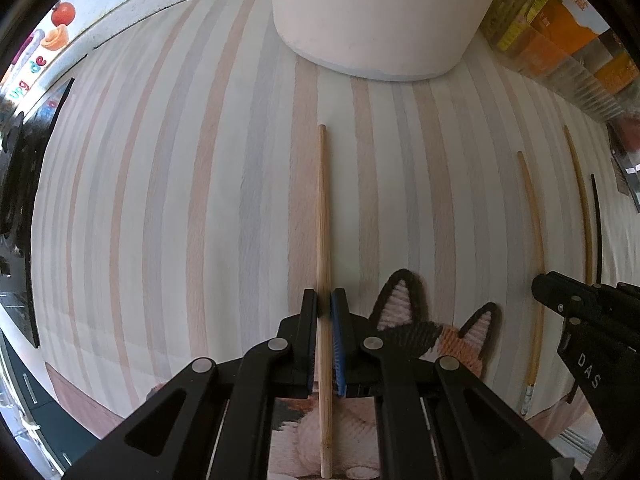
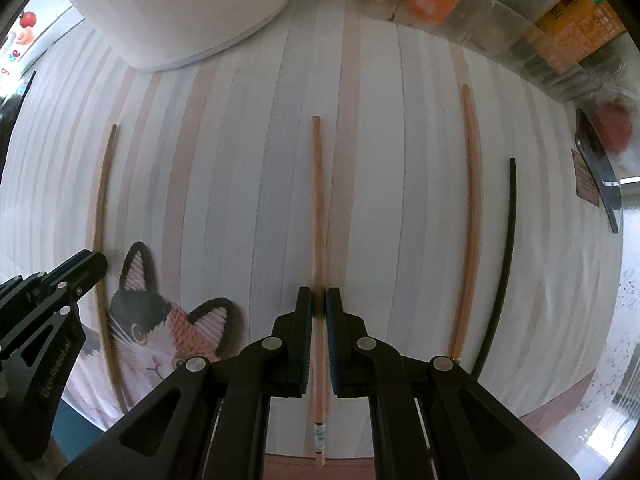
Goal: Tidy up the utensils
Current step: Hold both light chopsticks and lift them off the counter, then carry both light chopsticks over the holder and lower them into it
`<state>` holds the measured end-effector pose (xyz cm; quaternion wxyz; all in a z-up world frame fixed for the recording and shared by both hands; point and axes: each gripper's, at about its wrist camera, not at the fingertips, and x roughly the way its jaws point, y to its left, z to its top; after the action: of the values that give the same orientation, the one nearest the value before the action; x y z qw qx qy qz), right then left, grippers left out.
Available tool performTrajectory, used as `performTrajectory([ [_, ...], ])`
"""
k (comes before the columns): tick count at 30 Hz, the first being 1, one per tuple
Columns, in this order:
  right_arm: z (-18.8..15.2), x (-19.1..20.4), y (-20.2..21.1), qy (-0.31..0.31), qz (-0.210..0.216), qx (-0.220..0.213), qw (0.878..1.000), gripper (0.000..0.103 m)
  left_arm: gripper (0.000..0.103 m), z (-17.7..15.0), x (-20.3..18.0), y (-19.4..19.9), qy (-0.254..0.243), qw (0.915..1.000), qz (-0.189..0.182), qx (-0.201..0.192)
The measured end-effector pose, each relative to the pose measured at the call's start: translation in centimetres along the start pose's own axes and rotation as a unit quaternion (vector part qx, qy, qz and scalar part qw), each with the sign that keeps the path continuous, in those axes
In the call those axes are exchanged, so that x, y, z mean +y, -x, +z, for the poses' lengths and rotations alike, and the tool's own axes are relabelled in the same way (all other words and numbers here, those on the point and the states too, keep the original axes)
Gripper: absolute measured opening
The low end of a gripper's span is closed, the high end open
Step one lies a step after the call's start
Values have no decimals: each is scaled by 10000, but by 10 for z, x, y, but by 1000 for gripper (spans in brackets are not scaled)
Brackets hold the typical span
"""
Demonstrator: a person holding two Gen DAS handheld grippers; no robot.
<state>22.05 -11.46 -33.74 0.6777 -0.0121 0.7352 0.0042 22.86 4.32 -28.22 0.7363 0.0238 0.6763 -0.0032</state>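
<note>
My left gripper [image 1: 324,304] is shut on a plain wooden chopstick [image 1: 323,220] that runs straight ahead over the striped cloth. My right gripper [image 2: 319,302] is shut on a wooden chopstick with a patterned end [image 2: 319,216]. In the right wrist view another wooden chopstick [image 2: 469,216] and a black chopstick [image 2: 505,264] lie to the right. The left gripper's chopstick [image 2: 102,216] shows at the left there, and the patterned chopstick [image 1: 536,264] shows at the right of the left wrist view. A white cylindrical holder [image 1: 372,20] stands ahead and also shows in the right wrist view [image 2: 180,8].
A striped tablecloth [image 1: 180,200] covers the table. A cat-shaped mat [image 2: 160,332] lies between the grippers. Clear bins with orange and yellow packets [image 2: 520,20] line the far right. A dark tray edge [image 1: 20,200] is at the left.
</note>
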Motion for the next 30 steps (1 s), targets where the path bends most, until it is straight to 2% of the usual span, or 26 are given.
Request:
performTrajectory([
  [17,-13,3,-3,-181,-2,-152,9997,8,4,-5,-5,0,-120,9999,105,-54],
  [22,-17,-12,-1,-423,305,-181,9985,7,5,-9,-10,18,-191,9993,115,-305],
  [30,-32,-27,35,-492,660,-650,9945,7,4,-15,-17,79,-298,9943,-48,-1018],
])
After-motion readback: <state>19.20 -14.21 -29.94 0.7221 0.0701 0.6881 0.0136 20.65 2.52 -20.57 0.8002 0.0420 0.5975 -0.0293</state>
